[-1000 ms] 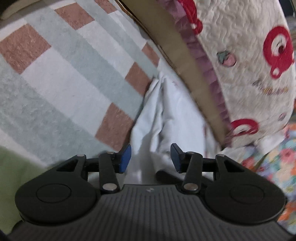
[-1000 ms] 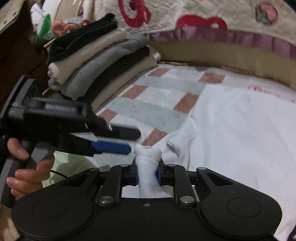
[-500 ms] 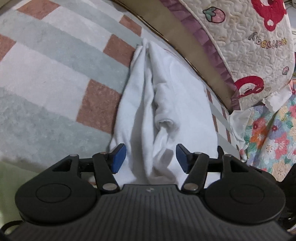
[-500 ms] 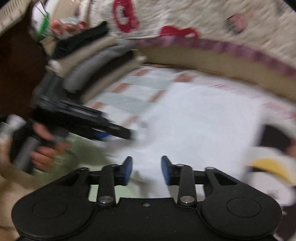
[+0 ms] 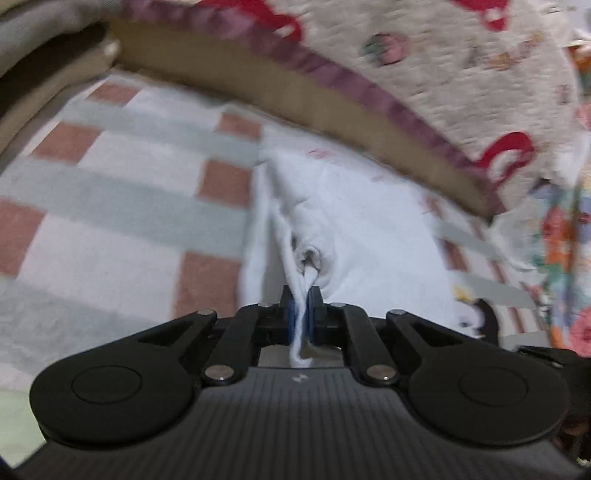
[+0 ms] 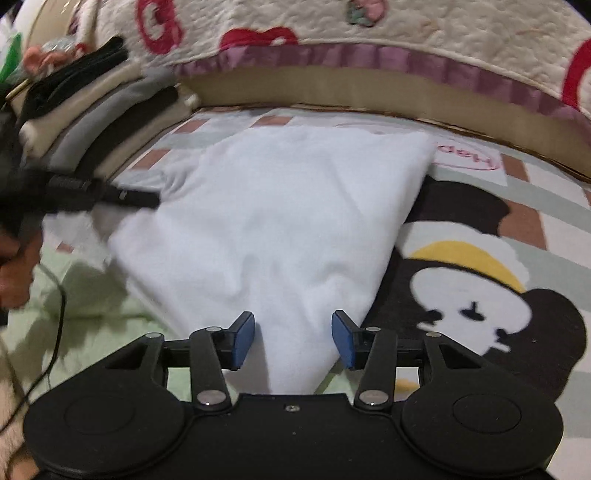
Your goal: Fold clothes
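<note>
A white garment (image 6: 288,221) lies spread on the checked blanket (image 5: 122,199). In the left wrist view my left gripper (image 5: 303,309) is shut on a pinched ridge of the white garment (image 5: 354,218) at its left edge, with cloth running back between the blue pads. In the right wrist view my right gripper (image 6: 293,338) stands open over the garment's near corner, which lies between the blue fingertips (image 6: 243,332) without being clamped. The left gripper (image 6: 110,195) shows there at the garment's left edge, held by a hand (image 6: 14,266).
A stack of folded clothes (image 6: 96,107) sits at the back left. A quilted cover with red prints (image 6: 369,33) and a brown edge (image 6: 332,88) bounds the far side. A black cartoon print (image 6: 480,284) marks the blanket on the right. A cable (image 6: 55,332) trails at left.
My left gripper went from open to shut on a fold of the white garment. My right gripper let go of the bunched cloth, opened wider and shifted right to the garment's near corner.
</note>
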### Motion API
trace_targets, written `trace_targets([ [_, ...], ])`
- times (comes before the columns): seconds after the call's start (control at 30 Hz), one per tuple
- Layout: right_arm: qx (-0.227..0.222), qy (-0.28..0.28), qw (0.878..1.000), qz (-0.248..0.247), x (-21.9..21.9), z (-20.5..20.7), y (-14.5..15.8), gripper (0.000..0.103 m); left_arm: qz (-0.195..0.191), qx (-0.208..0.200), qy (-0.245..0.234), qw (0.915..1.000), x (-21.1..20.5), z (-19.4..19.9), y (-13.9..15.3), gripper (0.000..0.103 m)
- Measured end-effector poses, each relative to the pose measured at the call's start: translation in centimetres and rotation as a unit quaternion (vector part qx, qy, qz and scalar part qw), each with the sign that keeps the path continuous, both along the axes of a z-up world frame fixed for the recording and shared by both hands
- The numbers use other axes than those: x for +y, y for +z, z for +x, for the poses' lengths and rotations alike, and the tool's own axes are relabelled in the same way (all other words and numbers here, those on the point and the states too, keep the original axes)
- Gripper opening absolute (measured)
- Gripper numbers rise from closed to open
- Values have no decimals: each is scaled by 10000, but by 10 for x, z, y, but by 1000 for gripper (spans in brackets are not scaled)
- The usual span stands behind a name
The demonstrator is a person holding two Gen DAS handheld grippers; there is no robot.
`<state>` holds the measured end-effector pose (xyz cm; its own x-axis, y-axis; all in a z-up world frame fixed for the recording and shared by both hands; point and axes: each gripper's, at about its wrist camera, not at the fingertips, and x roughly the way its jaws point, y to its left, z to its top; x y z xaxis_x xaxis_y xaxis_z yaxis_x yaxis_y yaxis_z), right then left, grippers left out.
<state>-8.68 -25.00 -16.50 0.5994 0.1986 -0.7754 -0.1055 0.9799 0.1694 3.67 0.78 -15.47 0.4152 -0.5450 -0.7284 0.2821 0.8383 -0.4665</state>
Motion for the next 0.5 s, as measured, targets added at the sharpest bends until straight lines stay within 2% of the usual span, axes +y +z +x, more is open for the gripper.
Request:
trace_targets([
  [0.13,259,177,9993,-180,9,3,-7,53,44,153,286,9995,12,4,-4,6],
  [0.33,708,337,9969,-111,6,12,1,53,110,28,594,9982,30,8,3,8],
  [0.37,659,299,9974,3,3,13,6,53,121,7,645,9978,33,9,5,5],
  [0.5,-142,-209,9969,742,-19,22,32,53,128,-104,825,9965,44,11,10,9],
])
